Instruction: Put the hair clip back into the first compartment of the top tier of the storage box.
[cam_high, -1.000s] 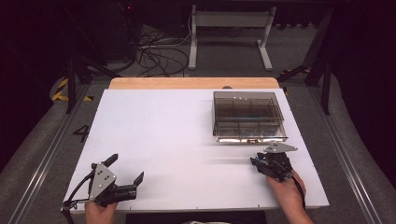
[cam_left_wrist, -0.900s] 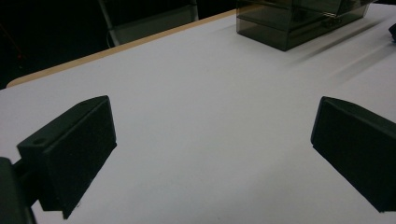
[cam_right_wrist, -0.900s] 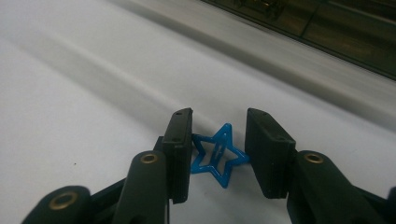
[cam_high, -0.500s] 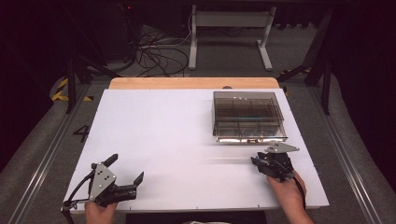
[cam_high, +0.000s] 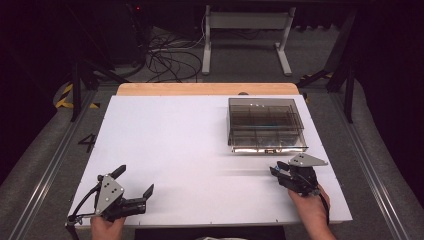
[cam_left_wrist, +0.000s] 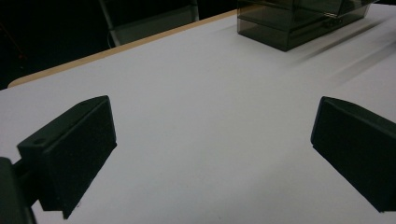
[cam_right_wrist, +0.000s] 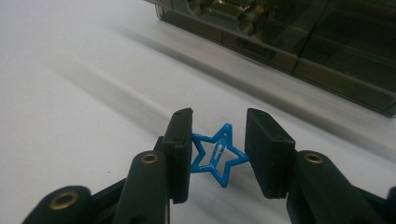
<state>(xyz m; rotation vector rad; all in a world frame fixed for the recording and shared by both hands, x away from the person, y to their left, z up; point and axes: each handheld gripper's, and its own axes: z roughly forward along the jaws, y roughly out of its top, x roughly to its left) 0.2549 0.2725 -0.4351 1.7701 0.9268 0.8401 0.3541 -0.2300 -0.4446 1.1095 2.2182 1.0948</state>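
In the right gripper view a small blue star-shaped clip (cam_right_wrist: 217, 154) sits between the two black jaws, and my right gripper (cam_right_wrist: 218, 142) is shut on it by its side points, just above the white table. From above, my right gripper (cam_high: 277, 169) is near the table's front right, just in front of a smoky clear plastic compartment box (cam_high: 265, 122) with its lid closed. My left gripper (cam_high: 135, 180) rests at the front left with its jaws wide apart and nothing between them. The same gripper (cam_left_wrist: 212, 140) faces bare tabletop, with the box (cam_left_wrist: 299, 23) far off.
The white tabletop (cam_high: 190, 140) has a wooden strip (cam_high: 200, 89) along its far edge. Beyond it are cables on the floor and a metal stand. The box's front latch (cam_right_wrist: 233, 16) faces my right gripper.
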